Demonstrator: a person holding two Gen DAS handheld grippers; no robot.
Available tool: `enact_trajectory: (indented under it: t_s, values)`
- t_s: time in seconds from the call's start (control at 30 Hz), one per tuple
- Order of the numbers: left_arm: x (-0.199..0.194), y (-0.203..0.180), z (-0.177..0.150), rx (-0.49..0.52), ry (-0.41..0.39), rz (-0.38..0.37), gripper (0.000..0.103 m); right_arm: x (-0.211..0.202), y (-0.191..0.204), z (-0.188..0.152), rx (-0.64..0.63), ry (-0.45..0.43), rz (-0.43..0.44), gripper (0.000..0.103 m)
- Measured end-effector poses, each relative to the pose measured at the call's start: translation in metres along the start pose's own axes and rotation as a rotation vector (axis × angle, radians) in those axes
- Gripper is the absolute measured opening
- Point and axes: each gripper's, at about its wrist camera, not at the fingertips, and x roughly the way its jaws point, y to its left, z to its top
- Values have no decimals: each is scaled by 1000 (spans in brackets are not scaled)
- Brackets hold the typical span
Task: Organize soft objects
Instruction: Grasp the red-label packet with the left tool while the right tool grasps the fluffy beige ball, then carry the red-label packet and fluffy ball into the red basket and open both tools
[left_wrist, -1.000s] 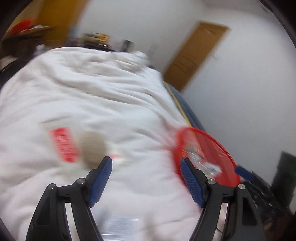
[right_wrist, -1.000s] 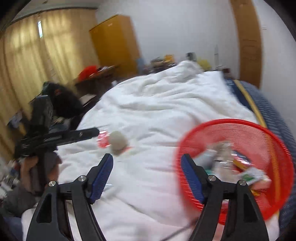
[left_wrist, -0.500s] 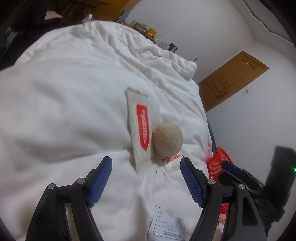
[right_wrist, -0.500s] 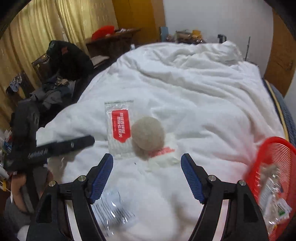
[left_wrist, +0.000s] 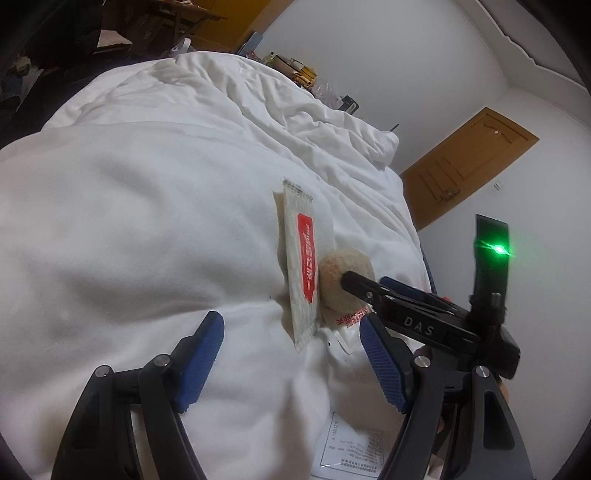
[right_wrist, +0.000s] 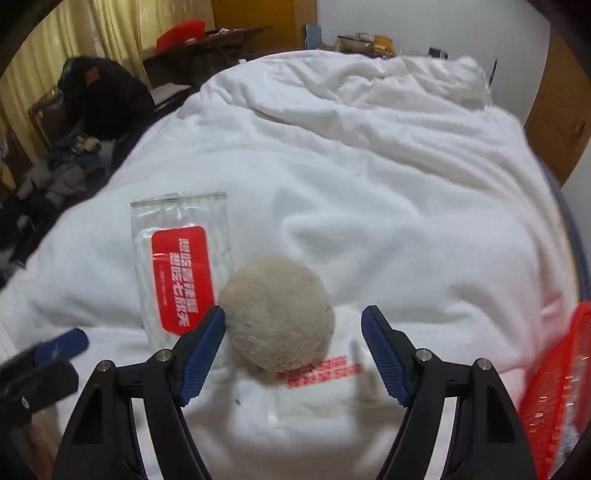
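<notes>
The right gripper (right_wrist: 293, 345) hangs wide open around the beige ball (right_wrist: 277, 314) on the duvet (right_wrist: 369, 184), gripping nothing. The left gripper (left_wrist: 291, 356) is also wide open and empty.

My right gripper (right_wrist: 293, 345) hangs with jaws wide apart over the white duvet (right_wrist: 369, 177). The fuzzy beige ball (right_wrist: 277, 314) sits between my fingertips, nearer the left one, a red-labelled packet (right_wrist: 181, 266) just beyond-left, a red basket (right_wrist: 561, 387) far right.

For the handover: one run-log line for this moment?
right gripper: open, around beige ball | left gripper: open | ball: on duvet
</notes>
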Motion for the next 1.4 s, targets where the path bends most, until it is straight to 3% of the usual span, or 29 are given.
enact_trajectory:
  t_s: [0.03, 0.13, 0.27, 0.53, 0.83, 0.87, 0.93, 1.0, 1.13, 1.4]
  values:
    - [0, 0, 0, 2, -3, 0, 79, 2, -1, -1, 13, -5, 9, 75]
    - [0, 3, 0, -9, 1, -3, 79, 2, 2, -6, 17, 14, 47, 57]
    - [0, 1, 1, -11, 1, -1, 79, -14, 12, -16, -14, -7, 26, 50]
    - [21, -7, 17, -7, 48, -43, 79, -83, -18, -42, 77, -62, 125, 49]
    - [62, -13, 35, -36, 116, -2, 77, -122, -47, -90, 118, -145, 124, 50]
    - [66, -16, 36, -27, 125, 16, 72, -121, -49, -92, 134, -152, 127, 50]
    - [74, -16, 38, -30, 142, 26, 38, -116, -51, -95, 152, -162, 110, 50]
    - [82, -13, 36, -46, 170, 46, 17, -109, -51, -98, 157, -144, 98, 50]
    - [82, 0, 28, -65, 169, 21, 9, -100, -47, -101, 152, -126, 86, 50]
    - [34, 10, 15, -57, 60, -48, 5, -106, -46, -101, 149, -154, 43, 51]
